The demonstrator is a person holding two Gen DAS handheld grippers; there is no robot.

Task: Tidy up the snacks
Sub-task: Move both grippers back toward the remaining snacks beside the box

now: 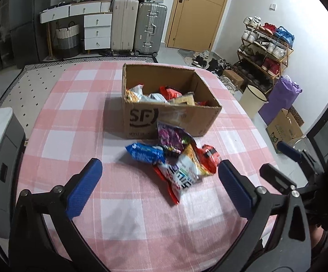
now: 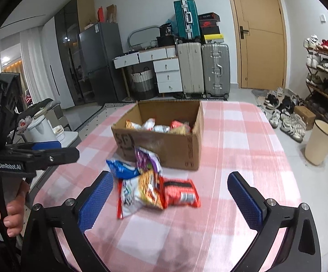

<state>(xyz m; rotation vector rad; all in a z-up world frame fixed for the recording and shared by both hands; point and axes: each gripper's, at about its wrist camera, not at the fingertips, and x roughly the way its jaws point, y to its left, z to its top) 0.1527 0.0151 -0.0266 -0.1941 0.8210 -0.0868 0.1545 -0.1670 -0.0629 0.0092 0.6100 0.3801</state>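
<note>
An open cardboard box [image 1: 141, 122] with several snack packets inside stands on the pink checked tablecloth [image 1: 77, 117]; it also shows in the right wrist view [image 2: 193, 149]. In front of it lies a pile of packets: a blue one [image 1: 144, 152] [image 2: 121, 169], a purple one [image 1: 172, 134] [image 2: 145, 158], a white and red one [image 1: 179, 176] [image 2: 130, 195], and a red one [image 1: 210, 156] [image 2: 181, 192]. My left gripper [image 1: 159, 174] is open and empty, just short of the pile. My right gripper [image 2: 170, 183] is open and empty, near the pile.
The right gripper [image 1: 275, 161] shows at the left wrist view's right edge. The left gripper [image 2: 50, 149] shows at the right wrist view's left. Off the table stand a cream bin [image 2: 320, 142], a shoe rack [image 1: 263, 52], suitcases [image 1: 139, 29] and a grey appliance [image 1: 3, 154].
</note>
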